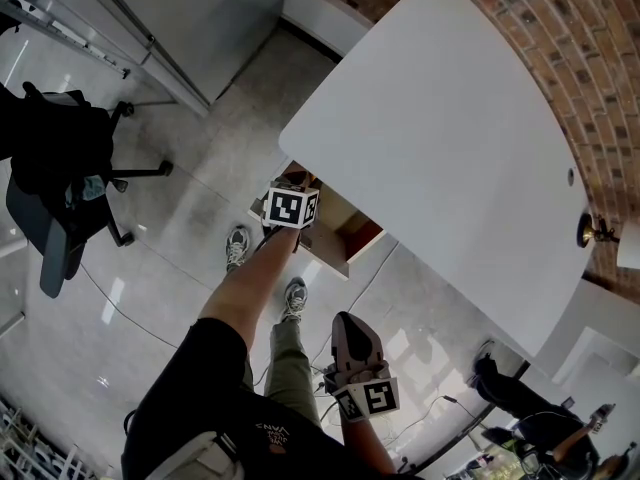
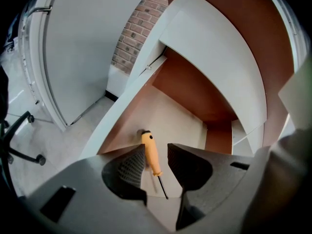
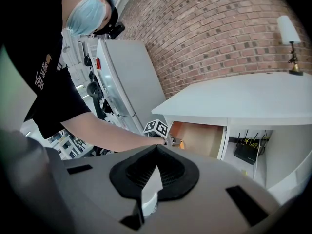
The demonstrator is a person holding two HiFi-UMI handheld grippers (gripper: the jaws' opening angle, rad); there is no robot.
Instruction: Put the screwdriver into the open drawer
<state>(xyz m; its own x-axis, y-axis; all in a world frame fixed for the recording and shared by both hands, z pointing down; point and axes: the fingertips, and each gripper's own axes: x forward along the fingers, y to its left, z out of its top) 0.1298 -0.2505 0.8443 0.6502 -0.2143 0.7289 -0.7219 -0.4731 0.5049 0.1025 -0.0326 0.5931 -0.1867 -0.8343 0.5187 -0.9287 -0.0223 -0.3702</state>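
Observation:
An orange-handled screwdriver (image 2: 151, 155) with a thin dark shaft shows between the tips of my left gripper (image 2: 157, 147), over the pale floor of the open drawer (image 2: 195, 91). The jaws stand apart, with a clear gap on the right side of the handle, so the gripper is open. In the head view the left gripper (image 1: 290, 206) reaches into the drawer (image 1: 345, 236) under the white table. My right gripper (image 1: 352, 333) hangs low by the person's legs, its jaws together and empty (image 3: 157, 147). From there the left gripper (image 3: 157, 128) and an orange bit of the screwdriver (image 3: 182, 144) show at the drawer (image 3: 202, 138).
The white table (image 1: 450, 138) stands against a brick wall (image 1: 590, 58), with a small lamp (image 3: 291, 33) on it. A black office chair (image 1: 60, 168) stands at the left. A router and cables (image 3: 248, 152) sit under the table. The person's shoes (image 1: 238, 246) are on the tiled floor.

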